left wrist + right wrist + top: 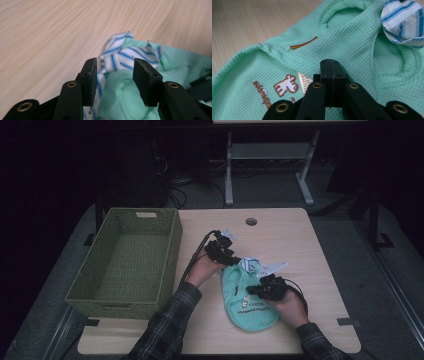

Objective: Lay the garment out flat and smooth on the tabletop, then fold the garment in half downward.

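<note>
We judge the shirt (248, 302) light, soft and floppy, best pinched at its striped collar (120, 53) lying between our half-open left gripper (115, 81), while our right gripper (331, 82), jaws shut, presses its middle.

Dark plaid flannel sleeves (167, 330) are worn on both forearms. Each black claw, left (115, 75) and right (331, 75), is built of matte links fastened with brass-ringed screws (71, 84); black cables (196, 251) are trailed behind.
</note>
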{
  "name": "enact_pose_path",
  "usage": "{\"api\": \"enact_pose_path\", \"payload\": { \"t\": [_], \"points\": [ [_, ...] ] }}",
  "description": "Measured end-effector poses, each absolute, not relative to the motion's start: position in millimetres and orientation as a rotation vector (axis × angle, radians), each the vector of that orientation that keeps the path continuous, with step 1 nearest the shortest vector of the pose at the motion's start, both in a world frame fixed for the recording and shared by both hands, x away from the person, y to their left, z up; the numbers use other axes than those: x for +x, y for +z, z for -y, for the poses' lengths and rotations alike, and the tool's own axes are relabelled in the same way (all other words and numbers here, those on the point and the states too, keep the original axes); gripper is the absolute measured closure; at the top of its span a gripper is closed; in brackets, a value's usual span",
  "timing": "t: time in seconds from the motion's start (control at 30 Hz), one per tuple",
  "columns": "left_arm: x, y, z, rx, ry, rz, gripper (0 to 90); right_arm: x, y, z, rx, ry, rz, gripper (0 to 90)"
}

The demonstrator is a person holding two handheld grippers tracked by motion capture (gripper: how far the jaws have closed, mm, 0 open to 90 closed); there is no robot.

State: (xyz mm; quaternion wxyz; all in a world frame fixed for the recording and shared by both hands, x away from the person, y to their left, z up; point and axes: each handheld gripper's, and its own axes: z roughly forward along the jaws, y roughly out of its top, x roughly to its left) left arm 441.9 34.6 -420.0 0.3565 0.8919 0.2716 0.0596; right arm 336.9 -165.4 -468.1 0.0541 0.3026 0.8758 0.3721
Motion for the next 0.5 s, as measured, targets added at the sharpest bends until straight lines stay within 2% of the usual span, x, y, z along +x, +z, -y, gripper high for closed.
{"api": "enact_pose_path", "payload": {
  "t": [0.27, 0.5],
  "points": [
    [453, -438, -23, 2.377, 0.117, -0.683, 49.1, 337, -469, 166, 0.919, 1.136, -2.663, 90.0],
    [452, -452, -23, 2.429, 0.091, -0.685, 40.1, 338, -469, 167, 0.916, 1.139, -2.66, 90.0]
  ]
}}
